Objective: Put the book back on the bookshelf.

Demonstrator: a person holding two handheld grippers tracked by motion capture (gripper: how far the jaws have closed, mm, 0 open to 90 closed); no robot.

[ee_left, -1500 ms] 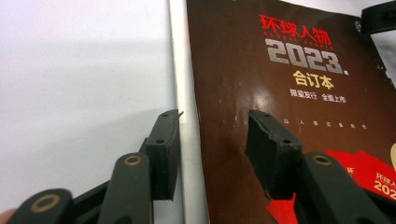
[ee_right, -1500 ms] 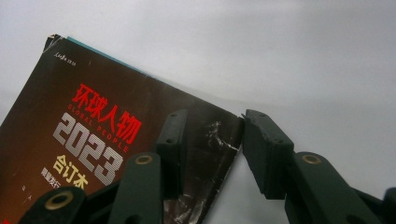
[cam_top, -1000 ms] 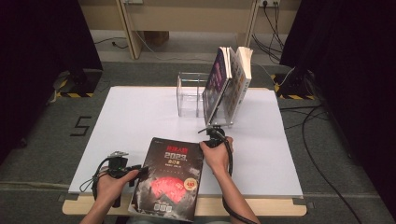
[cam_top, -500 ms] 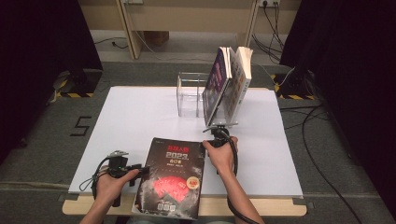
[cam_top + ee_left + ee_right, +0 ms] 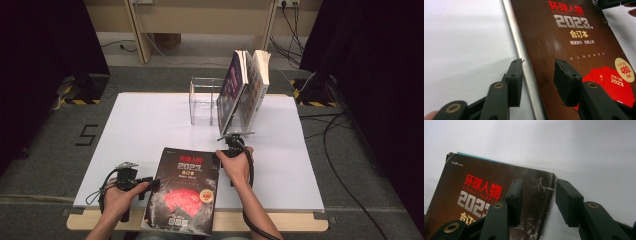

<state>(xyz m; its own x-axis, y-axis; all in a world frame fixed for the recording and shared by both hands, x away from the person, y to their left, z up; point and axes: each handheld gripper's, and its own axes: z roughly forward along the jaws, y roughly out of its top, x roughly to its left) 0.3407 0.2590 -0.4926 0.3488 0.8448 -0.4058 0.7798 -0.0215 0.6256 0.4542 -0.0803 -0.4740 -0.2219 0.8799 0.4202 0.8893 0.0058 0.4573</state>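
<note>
Plainly, a room with one work table.

Table: a white board (image 5: 150, 130) on a wooden top, its pale wood edge showing along the near side.

Floor: grey carpet, with a "5" marked in dark tape (image 5: 86, 135) left of the table and yellow-black hazard strips (image 5: 80, 101) farther back on both sides.

Walls: black curtains (image 5: 45, 55) left and right; wooden frame legs (image 5: 140, 30) and cables (image 5: 345, 165) behind and to the right.

Book: a dark magazine-like book (image 5: 184, 189) with red and silver lettering lies flat, face up, at the near edge of the board, its bottom end over the wood edge.

Rack: a clear plastic stand (image 5: 204, 100) at the far middle of the board, with two books (image 5: 245, 87) leaning upright at its right side.

Left gripper: the left gripper (image 5: 537, 75) sits at the book's left edge; its jaws have just been closing and stand apart, one over the board, one over the cover, astride the spine edge, not pressing it.

Right gripper: the right gripper (image 5: 537, 200) is at the book's top right corner; its jaws have just been opening and stand wide, one over the crinkled cover, one over bare board, gripping nothing.

Hands: both forearms come in from the near side, the left hand (image 5: 120, 197) beside the book, the right hand (image 5: 236, 167) at its upper right.
</note>
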